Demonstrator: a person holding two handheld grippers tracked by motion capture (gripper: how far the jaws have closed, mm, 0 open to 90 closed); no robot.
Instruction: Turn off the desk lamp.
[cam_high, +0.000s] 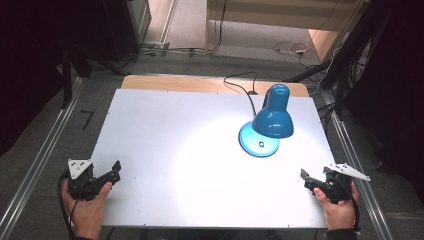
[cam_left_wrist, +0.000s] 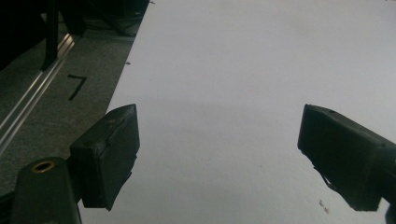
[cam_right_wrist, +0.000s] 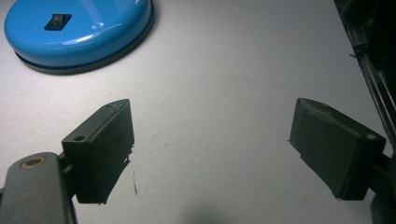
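Right now your left gripper (cam_high: 112, 172) sits at the lower left of the high view, over the near left corner of the white table (cam_high: 165, 150), with your left hand (cam_high: 85, 202) wrapped around its body. Its jaws stand wide apart and hold nothing; in the left gripper view they frame bare white tabletop, with the table's left edge, the grey floor (cam_left_wrist: 56, 107) and a black mark (cam_left_wrist: 76, 87) on that floor at the upper left of the frame.

Your right gripper (cam_high: 307, 181) is at the lower right of the high view, near the table's right edge, gripped by your right hand (cam_high: 337, 210). Its jaws are also spread wide and empty, both hovering over plain table surface in the right gripper view.

The blue desk lamp (cam_high: 272, 120) stands in the right half of the high view, toward the far side of the table, well apart from both grippers. It is lit and throws a bright pool onto the middle of the tabletop. Its shade tilts down over its round blue base (cam_right_wrist: 79, 32), which fills the upper left corner of the right gripper view, with a small black rocker switch (cam_right_wrist: 58, 21) on top. A black cord (cam_high: 240, 85) runs from the lamp over the far edge of the table.
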